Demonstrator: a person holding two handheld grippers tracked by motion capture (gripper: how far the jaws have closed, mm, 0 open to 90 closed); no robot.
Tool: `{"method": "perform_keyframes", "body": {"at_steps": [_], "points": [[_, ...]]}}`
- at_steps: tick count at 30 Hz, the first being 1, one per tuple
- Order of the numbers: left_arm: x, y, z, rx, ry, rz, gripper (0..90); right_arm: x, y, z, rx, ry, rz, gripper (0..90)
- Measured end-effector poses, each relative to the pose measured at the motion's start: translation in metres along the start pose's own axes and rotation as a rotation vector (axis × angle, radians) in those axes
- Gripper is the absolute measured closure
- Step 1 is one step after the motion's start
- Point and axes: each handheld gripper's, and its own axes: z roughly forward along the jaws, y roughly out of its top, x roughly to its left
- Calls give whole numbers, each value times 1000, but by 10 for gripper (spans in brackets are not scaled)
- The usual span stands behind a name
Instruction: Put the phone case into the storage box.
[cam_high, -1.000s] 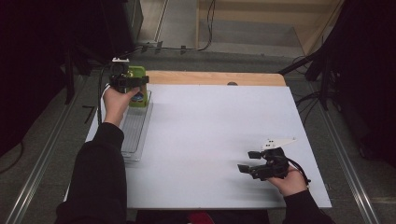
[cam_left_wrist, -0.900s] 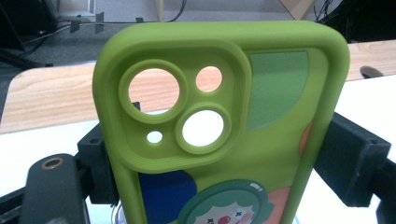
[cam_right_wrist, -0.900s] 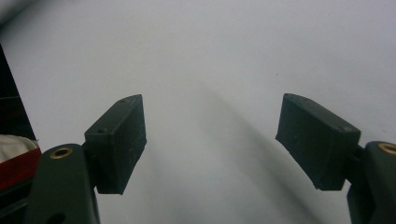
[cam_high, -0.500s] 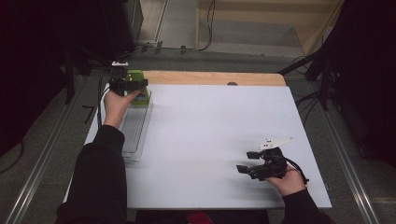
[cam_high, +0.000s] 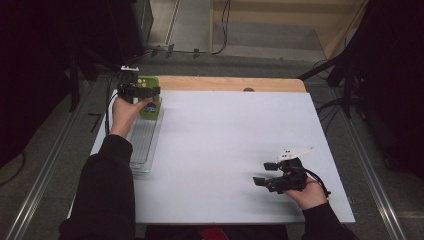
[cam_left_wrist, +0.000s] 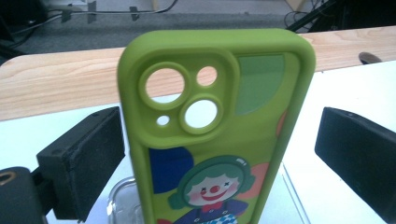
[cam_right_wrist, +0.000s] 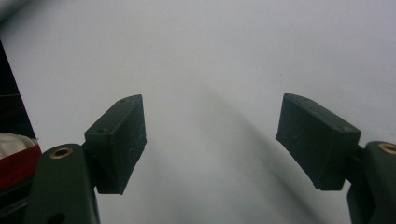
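L fingers wide, green phone case btwn

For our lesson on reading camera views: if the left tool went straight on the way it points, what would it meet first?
The green phone case. It stands upright between the open jaws of the left tool, directly ahead; how near is unclear.

Setting: lab/recording bay | white-topped table on wooden bench | floor rails | trailing cables | dark surrounds
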Motion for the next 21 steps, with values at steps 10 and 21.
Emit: {"method": "perform_keyframes", "body": {"at_steps": [10,21], "points": [[1,-1,-13,34,-7,-36,0,2,-1,-4,-15,-15,6,222],[2,-2,-30,82,-66,-40,0,3,1,-3,-12,-12,6,222]]}}
